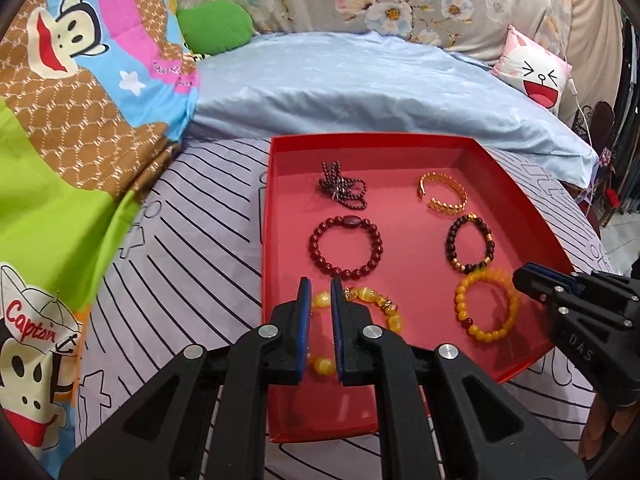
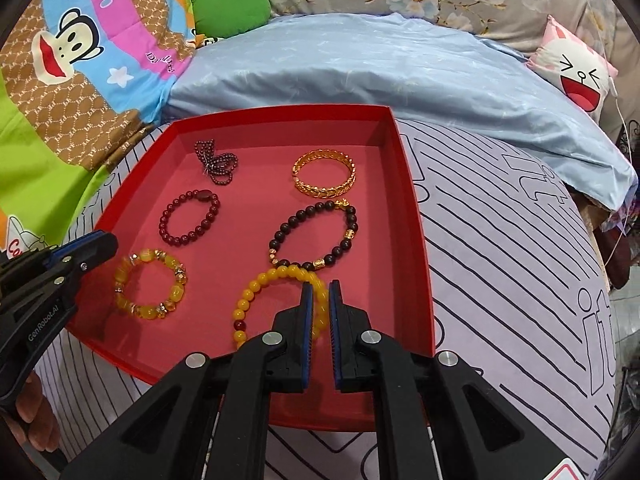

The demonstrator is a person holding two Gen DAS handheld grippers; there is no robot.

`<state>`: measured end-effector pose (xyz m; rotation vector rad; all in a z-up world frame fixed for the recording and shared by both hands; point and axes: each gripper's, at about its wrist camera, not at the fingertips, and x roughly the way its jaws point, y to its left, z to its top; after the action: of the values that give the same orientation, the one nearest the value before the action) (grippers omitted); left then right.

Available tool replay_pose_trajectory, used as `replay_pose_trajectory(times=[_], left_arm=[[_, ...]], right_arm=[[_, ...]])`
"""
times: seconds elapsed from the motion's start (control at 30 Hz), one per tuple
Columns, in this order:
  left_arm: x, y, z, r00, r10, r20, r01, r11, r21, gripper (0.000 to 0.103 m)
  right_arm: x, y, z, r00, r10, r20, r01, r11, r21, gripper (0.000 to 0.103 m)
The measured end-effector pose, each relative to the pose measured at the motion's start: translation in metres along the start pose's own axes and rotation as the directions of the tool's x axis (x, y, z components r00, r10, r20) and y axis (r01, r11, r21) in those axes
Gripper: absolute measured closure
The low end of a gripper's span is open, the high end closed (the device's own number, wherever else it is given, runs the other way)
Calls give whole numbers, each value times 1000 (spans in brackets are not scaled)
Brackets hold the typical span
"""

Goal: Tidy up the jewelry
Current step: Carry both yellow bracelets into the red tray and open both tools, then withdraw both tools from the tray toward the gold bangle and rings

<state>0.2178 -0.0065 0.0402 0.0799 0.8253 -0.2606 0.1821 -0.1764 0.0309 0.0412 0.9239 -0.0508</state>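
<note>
A red tray (image 1: 532,216) (image 2: 416,216) on a round table holds several bracelets in two columns. My left gripper (image 1: 320,292) hovers over the yellow stone bracelet (image 1: 370,296) (image 2: 148,286), jaws a narrow gap apart, empty. My right gripper (image 2: 321,292) hovers over the yellow bead bracelet (image 2: 256,292) (image 1: 486,308), also slightly open and empty; it shows at the left wrist view's right edge (image 1: 528,276). Farther back lie a dark red bracelet (image 1: 346,246), a dark brown and gold bracelet (image 1: 470,242), a gold bangle (image 1: 442,196) and a dark bead string (image 1: 340,186).
The table has a lilac cloth with black stripes (image 2: 520,240). Behind it is a bed with a blue sheet (image 1: 360,84), a cartoon quilt (image 1: 80,100) at left, a green cushion (image 1: 216,24) and a pink cat pillow (image 1: 536,72) at right.
</note>
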Motion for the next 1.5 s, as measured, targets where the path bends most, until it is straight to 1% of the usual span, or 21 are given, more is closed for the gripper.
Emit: replay_pose_trajectory(times=[0.37, 0.63, 0.8, 0.97, 1.07, 1.13, 1.37, 1.5], left_arm=[[-12, -1, 0, 999, 28, 23, -28, 1000, -10, 92], [-29, -1, -3, 999, 23, 44, -22, 1000, -15, 92], [-42, -6, -9, 998, 5, 55, -5, 1000, -15, 92], [-56, -9, -21, 998, -12, 58, 13, 1000, -19, 92], [-65, -11, -32, 998, -26, 55, 28, 999, -26, 92], [-69, -13, -40, 998, -36, 49, 38, 999, -27, 92], [-77, -16, -70, 998, -60, 17, 61, 997, -55, 92], [-80, -18, -88, 998, -58, 4, 58, 996, -65, 92]], right_arm=[[-16, -4, -1, 999, 7, 34, -7, 1000, 12, 90], [-40, -5, -8, 998, 20, 65, -21, 1000, 15, 90], [-56, -6, -17, 997, 32, 77, -34, 999, 24, 90], [-74, -5, -33, 995, 49, 83, -51, 998, 28, 90], [-81, -3, -46, 995, 57, 78, -59, 998, 27, 87], [-84, -2, -53, 996, 61, 72, -63, 998, 29, 86], [-87, 4, -88, 996, 81, 29, -82, 996, 41, 86], [-86, 7, -106, 996, 90, 6, -90, 995, 45, 86]])
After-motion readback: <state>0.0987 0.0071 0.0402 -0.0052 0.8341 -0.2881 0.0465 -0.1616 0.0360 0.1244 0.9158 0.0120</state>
